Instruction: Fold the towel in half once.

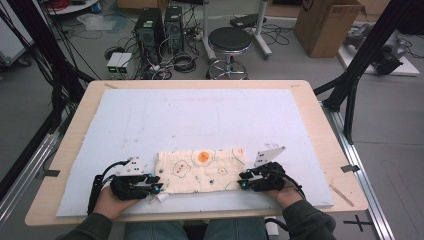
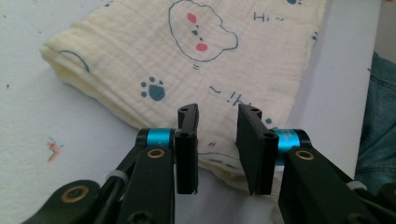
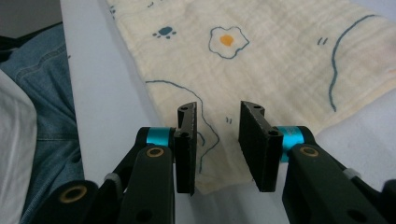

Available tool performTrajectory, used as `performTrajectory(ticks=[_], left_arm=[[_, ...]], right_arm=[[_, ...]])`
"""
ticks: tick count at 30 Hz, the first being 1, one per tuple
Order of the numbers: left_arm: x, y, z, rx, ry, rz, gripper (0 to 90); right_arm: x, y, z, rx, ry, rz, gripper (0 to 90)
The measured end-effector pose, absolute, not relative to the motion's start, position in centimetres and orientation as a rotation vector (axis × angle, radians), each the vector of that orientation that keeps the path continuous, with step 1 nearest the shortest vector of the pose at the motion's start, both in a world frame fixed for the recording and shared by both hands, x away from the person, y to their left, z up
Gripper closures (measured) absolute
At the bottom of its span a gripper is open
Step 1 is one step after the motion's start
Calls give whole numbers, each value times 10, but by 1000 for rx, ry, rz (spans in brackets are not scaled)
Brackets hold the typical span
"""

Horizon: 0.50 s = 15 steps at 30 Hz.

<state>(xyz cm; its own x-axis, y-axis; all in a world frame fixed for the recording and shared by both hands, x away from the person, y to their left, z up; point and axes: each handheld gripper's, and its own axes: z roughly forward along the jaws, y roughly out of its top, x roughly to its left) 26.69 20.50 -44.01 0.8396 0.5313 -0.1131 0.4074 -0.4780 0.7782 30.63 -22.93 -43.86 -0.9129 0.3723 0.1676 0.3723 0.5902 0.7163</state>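
We have a cream printed cloth [image 1: 201,170] lying folded into a long strip on the pale mat [image 1: 200,120] that covers the bench [image 1: 310,105], stretched between our two tongs. The left tongs [image 1: 156,187] sit at the strip's left end and the right tongs [image 1: 242,181] at its right end, each pointing inward toward the other. In the left gripper view the cloth [image 2: 187,56] lies directly ahead of and under the tongs [image 2: 217,135], its layered fold showing off to one side; the jaws stand partly apart with a clear gap, and the pads do not seem to press on the fabric. The right gripper view shows the same: the tongs [image 3: 218,135] hover over a corner of the cloth [image 3: 261,51] with the jaws parted and nothing pinched between them. So both tongs are open, poised over the ends of the strip rather than gripping it. We judge the work to be folding the cloth, and it looks partway done: the lengthwise folds are already made, since the strip is narrow and several layers thick. What seems left is to take hold of an end and bring it over toward the other to shorten the strip, then neaten the edges.
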Motion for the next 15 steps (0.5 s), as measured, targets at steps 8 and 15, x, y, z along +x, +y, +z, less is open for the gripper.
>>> performTrajectory(ticks=[8, 15], left_arm=[[266, 209, -430, 2066, 684, 198, 643], [269, 208, -427, 2046, 692, 216, 579]], right_arm=[[306, -233, -429, 672, 2717, 1398, 614], [311, -234, -426, 680, 2666, 1438, 569]])
